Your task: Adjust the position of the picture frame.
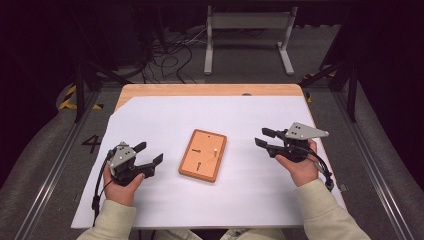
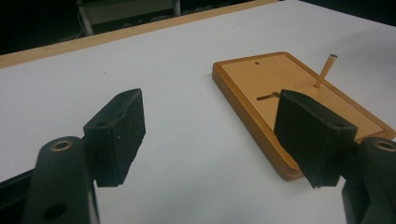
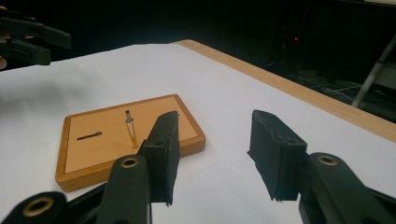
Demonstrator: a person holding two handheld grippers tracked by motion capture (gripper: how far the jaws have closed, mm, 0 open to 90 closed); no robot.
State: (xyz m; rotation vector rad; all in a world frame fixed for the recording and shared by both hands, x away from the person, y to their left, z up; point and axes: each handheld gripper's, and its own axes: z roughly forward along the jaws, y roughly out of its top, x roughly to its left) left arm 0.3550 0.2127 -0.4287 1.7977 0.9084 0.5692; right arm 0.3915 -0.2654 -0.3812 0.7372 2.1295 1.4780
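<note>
A small wooden board point(image 1: 202, 155) lies on the white sheet in the middle of the table. A thin peg point(image 1: 214, 150) stands upright in it, beside two dark slots. My left gripper point(image 1: 150, 152) rests left of the board, open, its jaws pointing toward it. In the left gripper view the board point(image 2: 280, 79) and peg point(image 2: 325, 71) lie just beyond the open left gripper point(image 2: 215, 135). My right gripper point(image 1: 260, 137) hovers right of the board, open, with nothing between its jaws. In the right gripper view the board point(image 3: 102, 140) and peg point(image 3: 130, 128) sit ahead-left of the right gripper point(image 3: 215, 149).
A white paper sheet point(image 1: 165, 115) covers most of the wooden table point(image 1: 210, 90). Behind the table stand a grey metal frame point(image 1: 247, 22) and loose cables point(image 1: 170, 55) on the floor. Rails run along both sides of the table.
</note>
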